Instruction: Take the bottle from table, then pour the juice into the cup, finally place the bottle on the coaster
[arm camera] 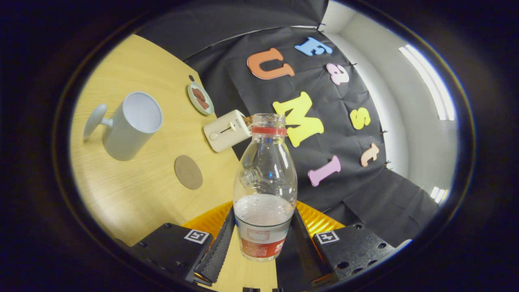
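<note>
Left to right from my remote seat: a white mug [131,123] lies tilted in view on the wooden table [134,202], handle pointing away from the bottle. A round brown coaster [188,172] sits near it, bare. Beyond that, a small plate [200,98] with something brown on it, then a cream toaster [227,130]. The gripper [260,243] clamps the clear bottle [265,182], both fingers pressing its labelled base; pale liquid fills the lower part, cap off.
</note>
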{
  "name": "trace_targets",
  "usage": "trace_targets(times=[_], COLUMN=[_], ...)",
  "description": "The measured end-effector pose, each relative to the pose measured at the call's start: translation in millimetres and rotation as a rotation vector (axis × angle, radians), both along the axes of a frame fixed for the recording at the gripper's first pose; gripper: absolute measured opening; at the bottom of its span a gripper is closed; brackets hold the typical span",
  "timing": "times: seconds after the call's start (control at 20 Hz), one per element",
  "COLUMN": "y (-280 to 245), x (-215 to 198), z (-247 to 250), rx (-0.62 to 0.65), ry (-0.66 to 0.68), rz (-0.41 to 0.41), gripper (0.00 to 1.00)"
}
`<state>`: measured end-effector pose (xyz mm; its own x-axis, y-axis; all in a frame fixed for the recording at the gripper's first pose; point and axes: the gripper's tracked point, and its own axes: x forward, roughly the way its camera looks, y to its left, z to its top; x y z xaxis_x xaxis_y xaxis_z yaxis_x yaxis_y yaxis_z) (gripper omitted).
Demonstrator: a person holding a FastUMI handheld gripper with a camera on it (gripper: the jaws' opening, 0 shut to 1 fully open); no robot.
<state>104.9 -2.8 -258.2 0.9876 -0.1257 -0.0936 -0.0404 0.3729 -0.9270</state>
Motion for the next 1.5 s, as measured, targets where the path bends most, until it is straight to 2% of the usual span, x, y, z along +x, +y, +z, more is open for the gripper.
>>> trace_targets(times=[0.4,0.7,0.95,1.15,1.5], y=[16.4,31.0,47.0,57.4,61.5], x=[2.3,-1.6,-9.7,-0.6,-9.4], z=[2.7,10.3,15.2,11.8,16.9], rx=[-0.264,-0.385,-0.476,-0.533,-0.586], ry=[-0.037,-0.059,-0.069,-0.062,-0.084], rz=[0.018,0.041,0.093,0.098,0.096], gripper=[0.8,0.8,0.8,0.8,0.8])
